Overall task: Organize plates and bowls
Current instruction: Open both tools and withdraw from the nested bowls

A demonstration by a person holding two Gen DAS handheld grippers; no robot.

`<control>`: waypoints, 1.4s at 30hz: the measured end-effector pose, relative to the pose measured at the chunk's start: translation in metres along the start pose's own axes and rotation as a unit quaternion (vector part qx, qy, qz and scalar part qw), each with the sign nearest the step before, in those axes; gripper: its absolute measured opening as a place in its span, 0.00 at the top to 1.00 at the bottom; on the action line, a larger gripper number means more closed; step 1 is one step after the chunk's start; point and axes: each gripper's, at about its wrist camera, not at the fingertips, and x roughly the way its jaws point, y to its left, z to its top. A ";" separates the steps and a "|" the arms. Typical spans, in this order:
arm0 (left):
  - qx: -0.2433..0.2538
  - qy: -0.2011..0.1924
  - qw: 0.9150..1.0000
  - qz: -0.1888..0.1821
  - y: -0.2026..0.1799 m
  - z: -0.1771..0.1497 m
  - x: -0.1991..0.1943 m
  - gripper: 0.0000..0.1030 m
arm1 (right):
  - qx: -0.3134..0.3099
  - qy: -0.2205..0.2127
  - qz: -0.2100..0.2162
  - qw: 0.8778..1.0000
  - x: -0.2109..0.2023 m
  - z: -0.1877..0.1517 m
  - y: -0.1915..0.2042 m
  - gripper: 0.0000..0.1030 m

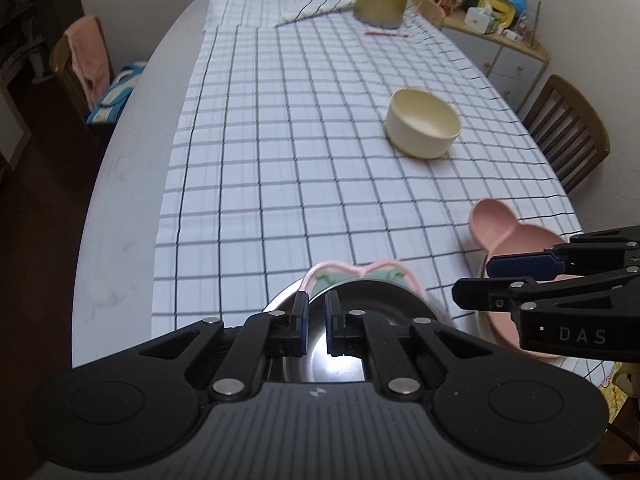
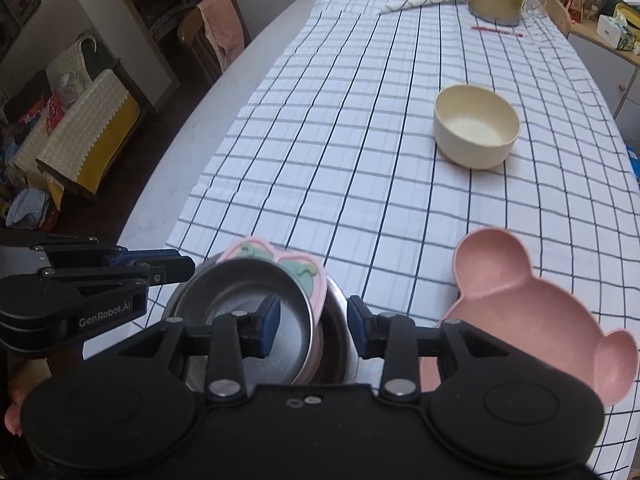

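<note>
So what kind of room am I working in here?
Most likely a home dining room: a long table under a checked tablecloth, wooden dining chairs beside it, and a cluttered side cabinet against the wall. Household clutter lies on the floor.

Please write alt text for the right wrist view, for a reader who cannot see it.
The open right tool hangs over a shallow steel dish that lies tilted in a steel bowl with a pink heart-shaped plate. A pink bear-shaped divided plate lies to the right, a cream round bowl farther off on the checked tablecloth. The left tool reaches in at left.
</note>
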 end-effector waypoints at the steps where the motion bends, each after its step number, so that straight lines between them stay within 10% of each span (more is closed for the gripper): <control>1: 0.003 -0.005 1.000 -0.003 -0.003 0.003 -0.002 0.92 | 0.000 -0.006 0.000 1.000 -0.004 0.002 -0.002 0.61; 21: 0.047 -0.042 0.997 -0.041 -0.038 0.058 -0.003 0.88 | 0.034 -0.100 -0.035 0.994 -0.047 0.034 -0.046 0.32; 27: 0.057 -0.077 0.994 -0.050 -0.047 0.078 -0.001 0.34 | 0.048 -0.119 -0.055 0.990 -0.054 0.045 -0.068 0.24; 42: 0.091 -0.100 0.990 -0.029 -0.068 0.161 0.062 0.26 | 0.103 -0.130 -0.117 0.979 -0.026 0.085 -0.136 0.05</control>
